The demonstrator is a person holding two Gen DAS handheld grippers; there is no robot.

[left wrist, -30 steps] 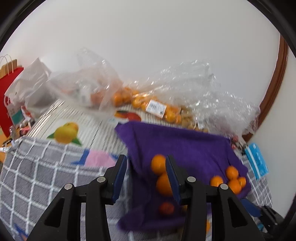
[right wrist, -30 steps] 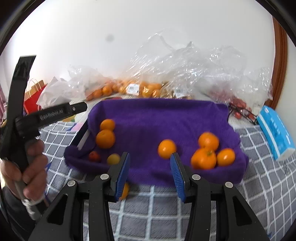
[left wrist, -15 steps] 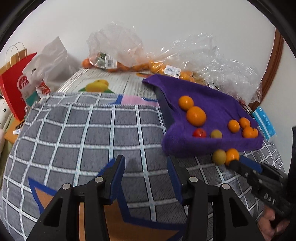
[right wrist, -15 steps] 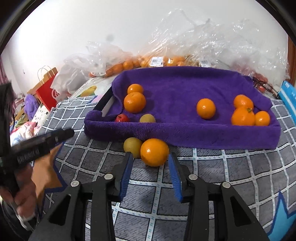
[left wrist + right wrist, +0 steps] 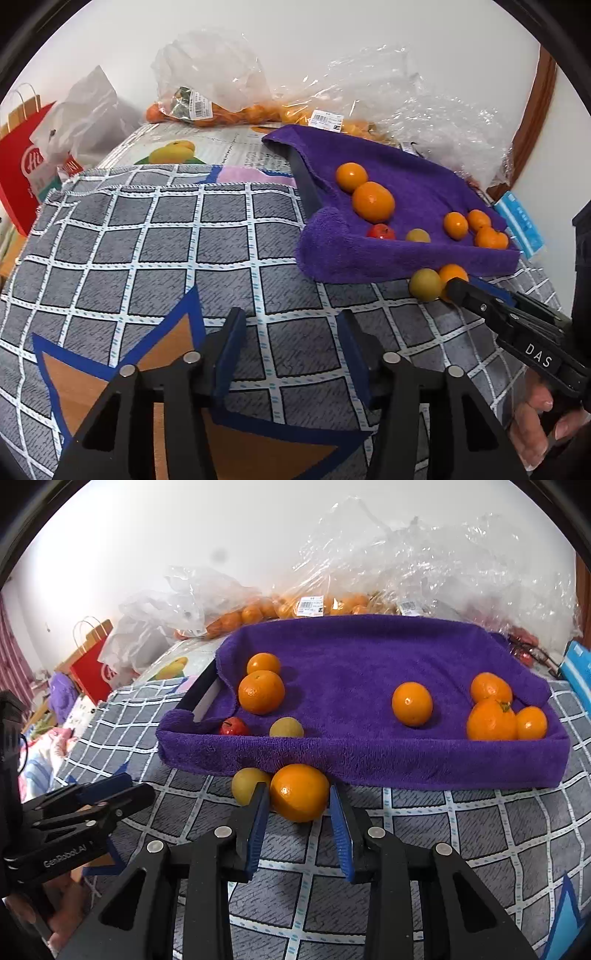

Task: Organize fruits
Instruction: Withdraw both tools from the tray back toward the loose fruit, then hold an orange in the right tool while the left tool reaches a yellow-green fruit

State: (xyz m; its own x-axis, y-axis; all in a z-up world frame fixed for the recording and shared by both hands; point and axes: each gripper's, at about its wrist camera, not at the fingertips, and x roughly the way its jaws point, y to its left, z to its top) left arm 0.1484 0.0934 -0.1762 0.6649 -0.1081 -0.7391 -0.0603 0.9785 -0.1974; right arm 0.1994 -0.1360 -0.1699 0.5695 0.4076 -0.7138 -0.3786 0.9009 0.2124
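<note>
Straddling an orange (image 5: 299, 792) at lower centre, the right gripper (image 5: 298, 808) has fingers spread; the left gripper (image 5: 291, 354) is also spread, holding nothing.

Our right gripper (image 5: 298, 805) sits low over the checked cloth (image 5: 461, 830), jaws apart, one blue pad either side of the orange (image 5: 300, 792) lying on the cloth; pads look close to its sides but contact can't be confirmed; gripper also seen from the left wrist view, angled in from the right side of the cloth, our right hand (image 5: 535, 424) wrapped round its handle; our left gripper (image 5: 291, 350) hangs above the cloth, jaws spread with nothing between them, well apart from the orange; our left hand (image 5: 55, 915) grips its handle, partly hidden at frame edge.
</note>
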